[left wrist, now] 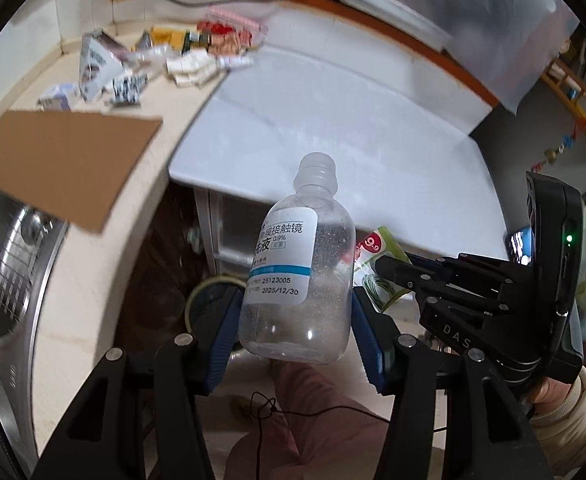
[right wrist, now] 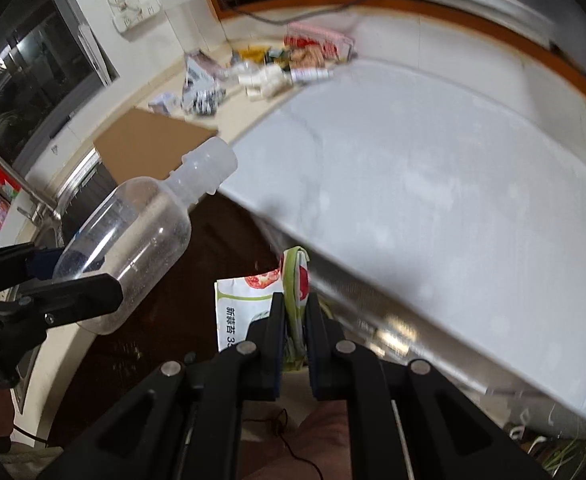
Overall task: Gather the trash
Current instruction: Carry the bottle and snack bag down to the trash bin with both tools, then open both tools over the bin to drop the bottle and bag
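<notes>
My left gripper (left wrist: 295,312) is shut on a clear plastic bottle (left wrist: 299,280) with a white and blue label, held in the air in front of the counter. The bottle also shows at the left of the right wrist view (right wrist: 133,244), neck pointing up and right. My right gripper (right wrist: 294,308) is shut on a green and white snack wrapper (right wrist: 249,304), held below the white counter edge. The wrapper (left wrist: 373,256) and the right gripper (left wrist: 389,268) show just right of the bottle in the left wrist view.
A white counter slab (left wrist: 333,128) lies ahead. A brown cardboard sheet (left wrist: 61,164) lies on the beige counter (left wrist: 161,176) beside a steel sink (left wrist: 9,264). Several boxes and wrappers (left wrist: 157,64) are piled at the far corner. A dark gap lies below the counter.
</notes>
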Demonstrator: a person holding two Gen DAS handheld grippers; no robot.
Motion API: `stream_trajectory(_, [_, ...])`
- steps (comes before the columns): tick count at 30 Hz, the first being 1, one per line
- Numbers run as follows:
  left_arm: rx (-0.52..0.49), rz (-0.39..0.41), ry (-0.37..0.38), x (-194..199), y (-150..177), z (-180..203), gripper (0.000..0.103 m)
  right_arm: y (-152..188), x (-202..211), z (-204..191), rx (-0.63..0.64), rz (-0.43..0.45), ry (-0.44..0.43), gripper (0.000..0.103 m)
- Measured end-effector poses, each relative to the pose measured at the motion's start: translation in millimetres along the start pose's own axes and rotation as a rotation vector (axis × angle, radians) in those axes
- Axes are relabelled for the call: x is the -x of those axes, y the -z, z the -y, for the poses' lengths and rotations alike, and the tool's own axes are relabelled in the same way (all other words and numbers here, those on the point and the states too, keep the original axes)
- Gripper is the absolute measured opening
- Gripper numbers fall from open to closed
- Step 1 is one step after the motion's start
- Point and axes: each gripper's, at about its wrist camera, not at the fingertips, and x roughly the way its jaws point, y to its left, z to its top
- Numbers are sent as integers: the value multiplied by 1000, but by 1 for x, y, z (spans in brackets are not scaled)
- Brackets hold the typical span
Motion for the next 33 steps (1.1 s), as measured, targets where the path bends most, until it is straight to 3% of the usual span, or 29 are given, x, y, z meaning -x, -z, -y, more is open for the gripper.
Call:
stream_trajectory(8, [62, -109, -8, -41, 31, -18, 53, 34, -35, -5, -8, -115, 4, 9])
stream_trajectory(14, [133, -217, -51, -93, 60, -43, 53, 47, -90, -11, 23, -216, -2, 9])
stream_trajectory(28, [164, -372, -255, -309, 121, -111, 55, 92, -312, -6, 116, -411, 13, 13])
stream_trajectory(33, [136, -411, -311, -360, 126, -129, 56, 102, -372, 0, 140, -442, 33, 18])
